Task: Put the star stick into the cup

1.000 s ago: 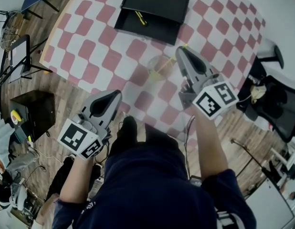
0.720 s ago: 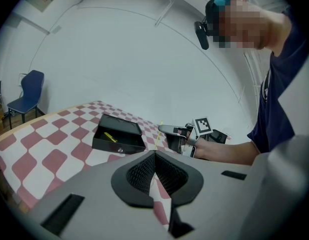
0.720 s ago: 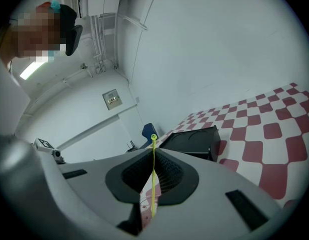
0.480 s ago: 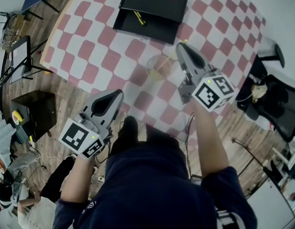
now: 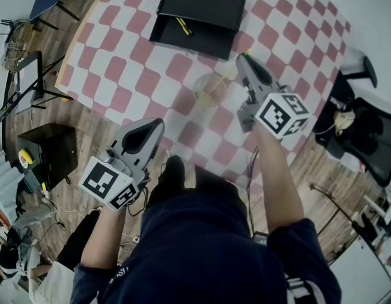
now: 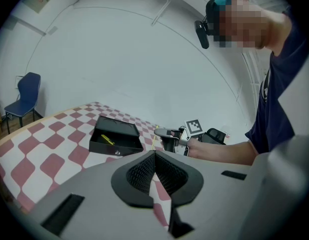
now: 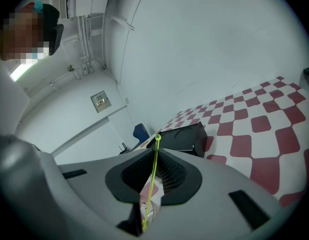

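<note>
A clear plastic cup (image 5: 210, 90) stands on the red-and-white checked tablecloth (image 5: 132, 68), with a yellowish stick leaning inside it. My right gripper (image 5: 242, 61) hovers just right of the cup, shut on a thin yellow-green stick (image 7: 153, 174). The stick runs up between the jaws, and its small knobbed end (image 7: 157, 137) pokes out past the tips. Its lower part points down at the cup (image 7: 149, 206), which shows through the gap under the jaws. My left gripper (image 5: 145, 133) hangs by the table's near edge, shut, with nothing in it (image 6: 154, 160).
An open black box (image 5: 198, 14) sits at the far side of the table with a yellow stick (image 5: 183, 26) in it. The box also shows in the left gripper view (image 6: 116, 137). A black stand (image 5: 24, 84) and a dark cabinet (image 5: 47, 151) stand on the wooden floor at the left.
My right gripper has shifted a little farther away and to the right with the stick, and its marker cube has turned. The left gripper has barely moved.
</note>
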The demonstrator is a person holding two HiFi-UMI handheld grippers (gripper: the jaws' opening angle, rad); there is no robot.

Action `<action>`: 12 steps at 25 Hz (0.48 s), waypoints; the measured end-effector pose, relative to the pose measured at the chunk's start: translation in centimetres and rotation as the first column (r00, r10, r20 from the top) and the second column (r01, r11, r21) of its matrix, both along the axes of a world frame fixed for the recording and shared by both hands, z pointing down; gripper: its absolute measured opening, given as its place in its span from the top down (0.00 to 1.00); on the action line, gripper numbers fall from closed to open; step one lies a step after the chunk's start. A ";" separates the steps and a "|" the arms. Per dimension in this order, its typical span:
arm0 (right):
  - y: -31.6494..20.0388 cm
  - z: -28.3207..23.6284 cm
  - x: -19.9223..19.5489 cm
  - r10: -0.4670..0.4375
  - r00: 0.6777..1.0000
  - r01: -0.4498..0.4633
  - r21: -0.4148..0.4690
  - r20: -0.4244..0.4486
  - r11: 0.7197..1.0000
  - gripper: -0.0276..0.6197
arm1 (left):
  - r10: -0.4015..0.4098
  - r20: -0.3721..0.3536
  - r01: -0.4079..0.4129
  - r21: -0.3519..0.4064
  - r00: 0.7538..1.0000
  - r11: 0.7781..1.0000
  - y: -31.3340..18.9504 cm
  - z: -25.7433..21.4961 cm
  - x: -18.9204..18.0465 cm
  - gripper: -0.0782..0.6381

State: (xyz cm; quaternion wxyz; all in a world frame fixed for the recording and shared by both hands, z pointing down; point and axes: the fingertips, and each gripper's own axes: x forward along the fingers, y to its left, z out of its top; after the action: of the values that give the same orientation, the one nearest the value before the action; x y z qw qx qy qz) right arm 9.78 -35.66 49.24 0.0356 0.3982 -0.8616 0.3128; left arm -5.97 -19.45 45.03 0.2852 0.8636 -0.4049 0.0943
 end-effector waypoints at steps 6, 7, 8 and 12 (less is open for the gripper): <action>-0.2 0.4 0.5 0.020 1.000 -0.020 -0.019 -0.010 1.000 0.83 | 0.013 0.006 -0.013 0.016 1.000 1.000 0.0 -0.7 -0.1 0.85; -0.2 0.5 0.7 0.025 0.999 -0.025 -0.018 -0.021 1.000 0.83 | 0.016 0.006 -0.016 0.020 1.000 1.000 0.0 -0.9 -0.1 0.85; -0.2 0.6 0.8 0.028 0.999 -0.028 -0.016 -0.037 0.999 0.82 | 0.019 0.006 -0.020 0.024 1.000 1.000 0.0 -1.0 0.0 0.85; 0.2 1.1 1.5 0.047 0.995 -0.050 -0.034 -0.087 0.998 0.76 | 0.032 0.004 -0.032 0.036 0.999 0.999 0.3 -1.7 0.0 0.85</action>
State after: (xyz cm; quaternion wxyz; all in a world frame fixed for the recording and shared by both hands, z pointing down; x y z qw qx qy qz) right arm 11.28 -35.46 50.38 0.0722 0.4314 -0.8436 0.3115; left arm -5.94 -19.11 43.31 0.2671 0.8748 -0.3934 0.0930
